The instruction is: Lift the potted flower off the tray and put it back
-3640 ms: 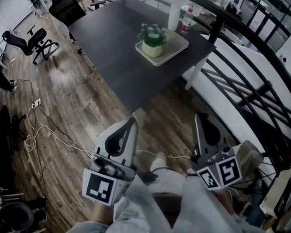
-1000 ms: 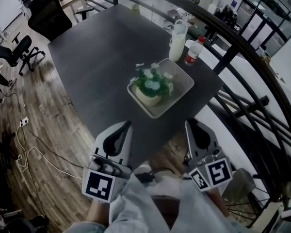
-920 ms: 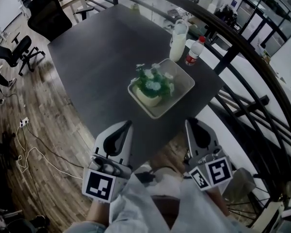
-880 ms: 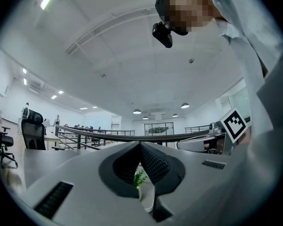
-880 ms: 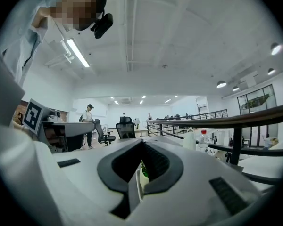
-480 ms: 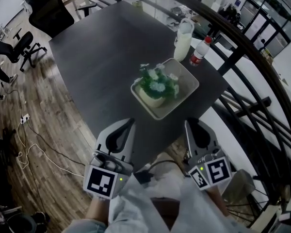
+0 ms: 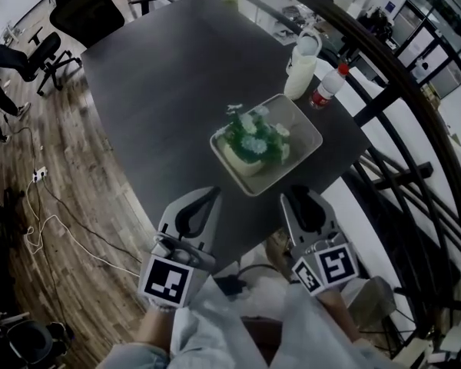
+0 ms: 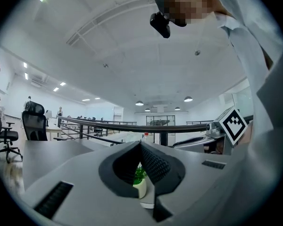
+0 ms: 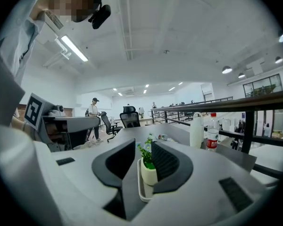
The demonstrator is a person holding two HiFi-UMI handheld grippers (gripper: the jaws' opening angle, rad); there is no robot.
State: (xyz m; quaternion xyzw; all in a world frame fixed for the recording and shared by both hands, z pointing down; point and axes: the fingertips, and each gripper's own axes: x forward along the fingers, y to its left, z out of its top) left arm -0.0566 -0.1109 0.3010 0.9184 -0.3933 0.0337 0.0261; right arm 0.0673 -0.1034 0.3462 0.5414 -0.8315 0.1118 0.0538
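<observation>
The potted flower (image 7: 250,139), green leaves and pale blooms in a cream pot, stands in a white square tray (image 7: 303,125) near the dark table's right corner. Both grippers hover at the table's near edge, short of the tray and apart from it. My left gripper (image 7: 212,193) is shut, its pads meeting; the left gripper view shows the pot (image 8: 139,186) far behind its tips (image 8: 141,143). My right gripper (image 7: 294,193) has just been opening; its jaws (image 9: 143,144) stand apart with nothing between them, and the flower (image 9: 148,169) and tray (image 9: 140,193) show through the gap, farther off.
A white jug (image 7: 301,66) and a red-capped bottle (image 7: 325,91) stand just beyond the tray. A black railing (image 7: 415,114) runs along the table's right side. Office chairs (image 7: 38,52) and cables (image 7: 46,214) occupy the wooden floor at left. A person (image 9: 95,117) stands far off.
Both grippers have come forward and lower, up to the table's near edge and closer to the tray. The right gripper's jaws have parted. The flower and tray have stayed in place.
</observation>
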